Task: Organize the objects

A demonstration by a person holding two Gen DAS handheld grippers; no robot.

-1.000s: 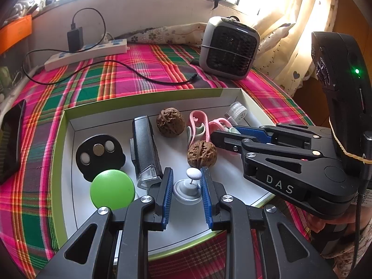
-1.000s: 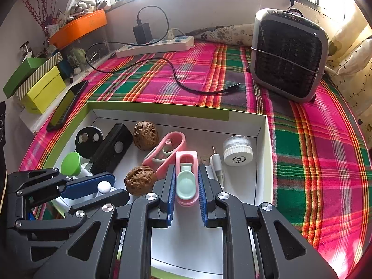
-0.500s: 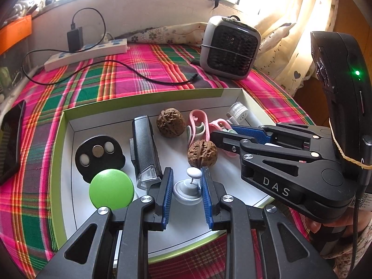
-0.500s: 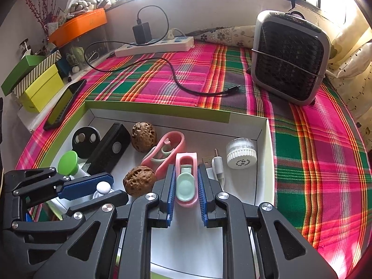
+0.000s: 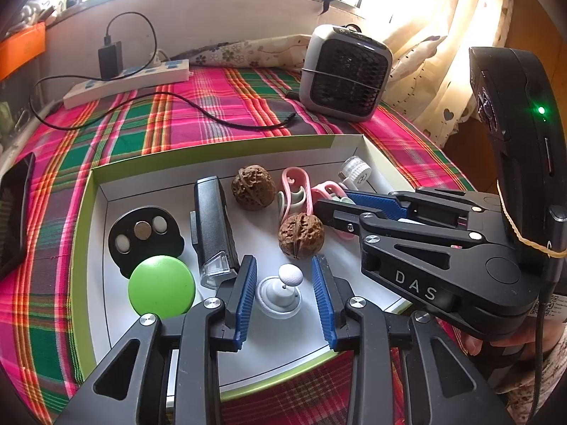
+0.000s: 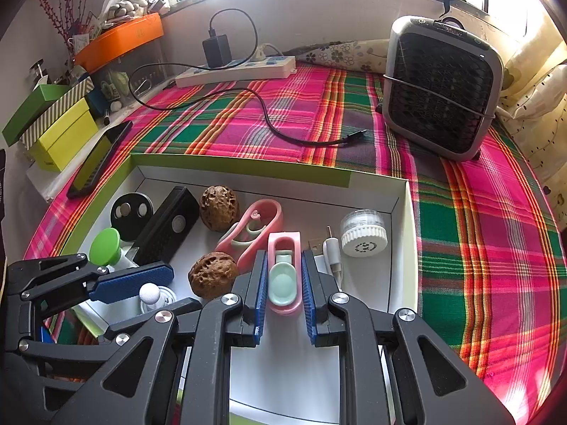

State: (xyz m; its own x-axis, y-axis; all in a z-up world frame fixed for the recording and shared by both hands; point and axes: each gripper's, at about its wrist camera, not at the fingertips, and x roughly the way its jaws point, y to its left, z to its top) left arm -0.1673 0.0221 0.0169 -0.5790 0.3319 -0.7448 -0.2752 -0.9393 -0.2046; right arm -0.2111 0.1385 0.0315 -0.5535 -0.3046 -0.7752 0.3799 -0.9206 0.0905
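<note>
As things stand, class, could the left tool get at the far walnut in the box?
Probably yes: the left tool straddles the white knob, and only the near walnut stands partly before the far walnut.

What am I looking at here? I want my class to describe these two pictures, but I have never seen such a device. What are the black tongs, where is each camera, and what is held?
No robot: a person holds a hand tool with two fingers in each hand. Each tool carries a wide-angle camera looking along its fingers, so each picture shows its own tool at the bottom.

The left gripper straddles a small white knob on a round base; its fingers are opening and do not press it. The right gripper is closed on a pink clip with a mint inset.

Both work inside a shallow white box with a green rim on a plaid cloth. In it also lie two walnuts, a green disc and a black bar-shaped device.
</note>
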